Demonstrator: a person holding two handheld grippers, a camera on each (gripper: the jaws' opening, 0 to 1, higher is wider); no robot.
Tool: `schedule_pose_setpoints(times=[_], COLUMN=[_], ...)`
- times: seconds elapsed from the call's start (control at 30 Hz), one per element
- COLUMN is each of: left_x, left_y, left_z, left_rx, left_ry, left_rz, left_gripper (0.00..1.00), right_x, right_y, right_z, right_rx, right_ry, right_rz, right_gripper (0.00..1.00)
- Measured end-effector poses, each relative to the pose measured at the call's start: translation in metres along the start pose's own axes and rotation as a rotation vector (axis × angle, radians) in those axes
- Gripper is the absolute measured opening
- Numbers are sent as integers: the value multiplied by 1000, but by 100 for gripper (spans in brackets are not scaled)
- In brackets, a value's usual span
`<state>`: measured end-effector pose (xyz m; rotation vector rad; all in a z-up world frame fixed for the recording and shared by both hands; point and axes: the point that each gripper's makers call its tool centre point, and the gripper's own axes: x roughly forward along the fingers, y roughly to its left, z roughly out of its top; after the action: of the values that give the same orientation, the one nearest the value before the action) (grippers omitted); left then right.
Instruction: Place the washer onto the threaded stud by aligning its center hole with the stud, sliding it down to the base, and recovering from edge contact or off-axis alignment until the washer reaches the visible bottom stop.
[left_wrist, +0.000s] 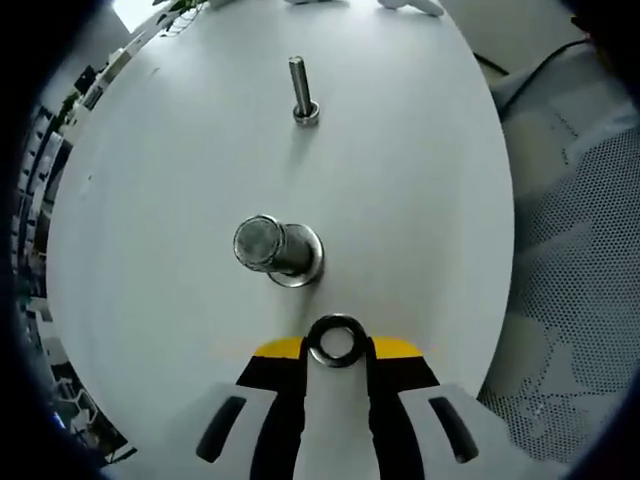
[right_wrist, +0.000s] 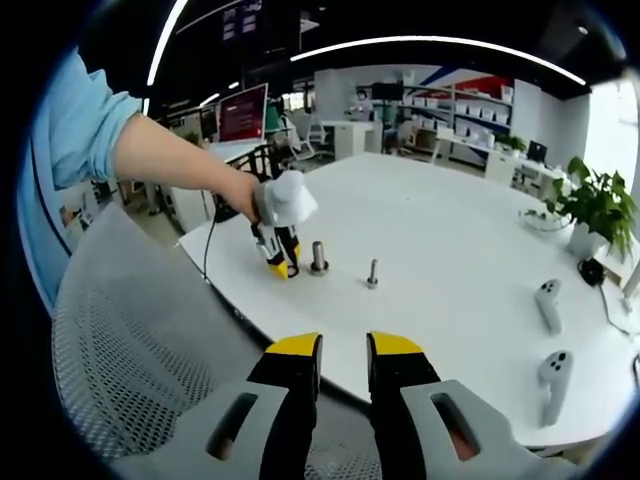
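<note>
left gripper view | left gripper (left_wrist: 337, 345) jaws grip washer (left_wrist: 336, 340) near stud (left_wrist: 275, 248) | right gripper (right_wrist: 343, 352) jaws slightly apart

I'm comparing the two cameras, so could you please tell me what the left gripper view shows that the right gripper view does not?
Left gripper view alone: the dark metal ring washer clamped between the left gripper's yellow-tipped jaws, near the thick steel stud.

Right gripper view alone: the right gripper, jaws apart and empty, a person's forearm in a light blue sleeve, two white handheld controllers, a green potted plant and the office behind.

Both: the round white table, the thick stud and the thin steel bolt standing upright.
</note>
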<state>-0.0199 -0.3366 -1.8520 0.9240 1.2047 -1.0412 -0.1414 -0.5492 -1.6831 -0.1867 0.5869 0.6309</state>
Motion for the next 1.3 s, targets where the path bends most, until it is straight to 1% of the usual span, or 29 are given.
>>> schedule_pose_setpoints(times=[0.13,0.2,0.3,0.37,0.4,0.43,0.5,0.67,0.83,1.03,1.2,1.3], left_x=[1,1,0,1,1,1,1,3,1,1,1,1], left_y=[1,1,0,1,-2,0,-1,1,0,0,0,0], left_z=[0,0,-1,-2,-3,-1,-1,-1,-2,-2,-2,-3], left_rx=[-5,-25,-23,-52,-67,-49,-34,-47,-52,-59,-57,-77], left_ry=[10,24,31,43,55,61,84,125,147,130,127,127], left_rz=[3,11,20,22,12,22,23,20,21,22,21,24], left_gripper=[20,21,21,21,21,21,21,21,21,21,21,21], right_x=[0,0,0,0,0,0,0,0,0,0,0,0], right_y=[0,0,1,1,1,1,1,2,3,3,2,2], right_z=[0,1,0,0,0,-1,-1,-2,-2,-1,-1,-1], right_rx=[1,2,2,3,3,3,3,-1,-5,-8,-4,-6], right_ry=[-4,-6,-2,0,0,2,4,15,18,12,7,9], right_rz=[1,1,4,5,5,5,6,14,18,19,13,17], right_gripper=[20,20,20,20,20,20,20,20,20,20,20,20])
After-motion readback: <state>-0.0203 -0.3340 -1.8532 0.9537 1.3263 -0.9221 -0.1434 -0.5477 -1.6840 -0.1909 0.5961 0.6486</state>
